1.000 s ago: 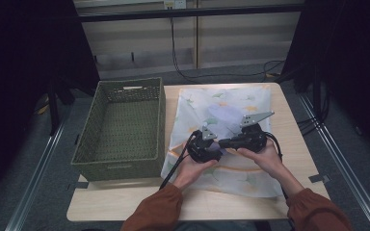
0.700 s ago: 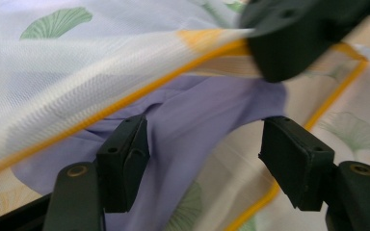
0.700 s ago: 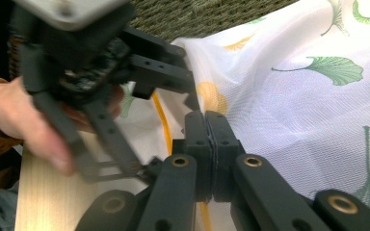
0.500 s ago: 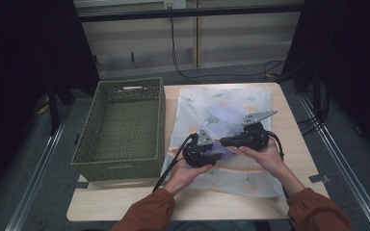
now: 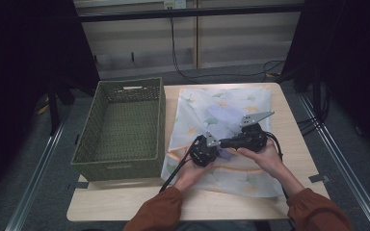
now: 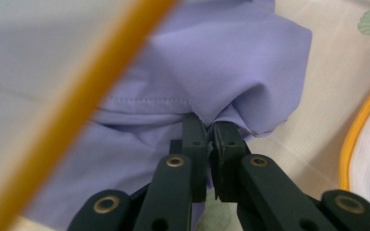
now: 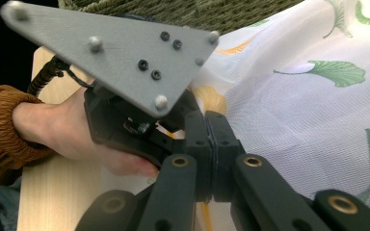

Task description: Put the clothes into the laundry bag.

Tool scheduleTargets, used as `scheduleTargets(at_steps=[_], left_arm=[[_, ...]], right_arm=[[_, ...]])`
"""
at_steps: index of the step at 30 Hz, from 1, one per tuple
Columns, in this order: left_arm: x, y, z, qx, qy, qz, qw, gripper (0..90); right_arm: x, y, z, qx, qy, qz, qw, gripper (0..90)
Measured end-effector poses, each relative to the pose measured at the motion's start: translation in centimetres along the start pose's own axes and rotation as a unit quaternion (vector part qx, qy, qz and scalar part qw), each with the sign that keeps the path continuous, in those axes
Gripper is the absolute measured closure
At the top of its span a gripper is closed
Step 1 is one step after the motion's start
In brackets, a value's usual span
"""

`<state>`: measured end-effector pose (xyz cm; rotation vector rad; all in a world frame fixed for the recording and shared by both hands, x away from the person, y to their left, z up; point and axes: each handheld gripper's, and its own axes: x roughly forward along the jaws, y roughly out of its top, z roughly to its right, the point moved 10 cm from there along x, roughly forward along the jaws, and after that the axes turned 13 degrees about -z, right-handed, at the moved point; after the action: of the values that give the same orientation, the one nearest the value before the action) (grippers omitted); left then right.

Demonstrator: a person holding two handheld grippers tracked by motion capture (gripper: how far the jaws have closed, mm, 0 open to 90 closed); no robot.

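Lilac cloth [image 6: 207,62] in left hand-held gripper [image 6: 210,126]

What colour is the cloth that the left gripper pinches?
The cloth is plain lilac, clearest in the left gripper view.

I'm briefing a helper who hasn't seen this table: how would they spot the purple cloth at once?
Start at the wooden table, right of the green woven basket. A sheer white cloth printed with green and yellow leaves is spread there. On its middle lies the purple cloth, plain lilac, bunched and stitched, pinched in the left claw.
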<state>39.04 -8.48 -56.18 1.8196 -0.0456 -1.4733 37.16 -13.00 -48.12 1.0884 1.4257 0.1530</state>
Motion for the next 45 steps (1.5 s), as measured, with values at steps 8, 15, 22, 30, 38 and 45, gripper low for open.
scheduleTargets(at_steps=[8, 15, 22, 30, 38, 45], left_arm=[[-0.7, 2.2, -0.9, -0.028, 0.020, 0.038, 0.9987, 86.6], [0.0, 1.9, -2.3, -0.050, 0.041, 0.034, 0.9974, 86.5], [1.5, 0.6, -2.6, -0.058, 0.039, 0.011, 0.9975, 80.3], [0.3, 0.3, -1.3, -0.044, 0.015, -0.008, 0.9989, 54.8], [-2.3, -0.3, -0.9, -0.017, -0.025, 0.005, 0.9995, 51.9], [-4.3, -0.8, -0.7, -0.008, -0.030, 0.014, 0.9994, 59.7]], right_arm=[[0.0, -0.1, -0.7, -0.006, 0.003, -0.007, 1.0000, 89.8], [-0.8, -1.2, -0.2, 0.001, -0.002, -0.008, 1.0000, 89.8], [-0.9, -1.4, 0.0, 0.005, -0.005, -0.010, 0.9999, 89.8], [-0.9, -1.5, 0.2, 0.008, -0.008, -0.006, 0.9999, 89.8], [-1.0, -1.6, 1.0, 0.018, -0.007, 0.002, 0.9998, 89.8], [-1.2, -1.5, 1.2, 0.020, -0.011, 0.008, 0.9997, 89.8]])
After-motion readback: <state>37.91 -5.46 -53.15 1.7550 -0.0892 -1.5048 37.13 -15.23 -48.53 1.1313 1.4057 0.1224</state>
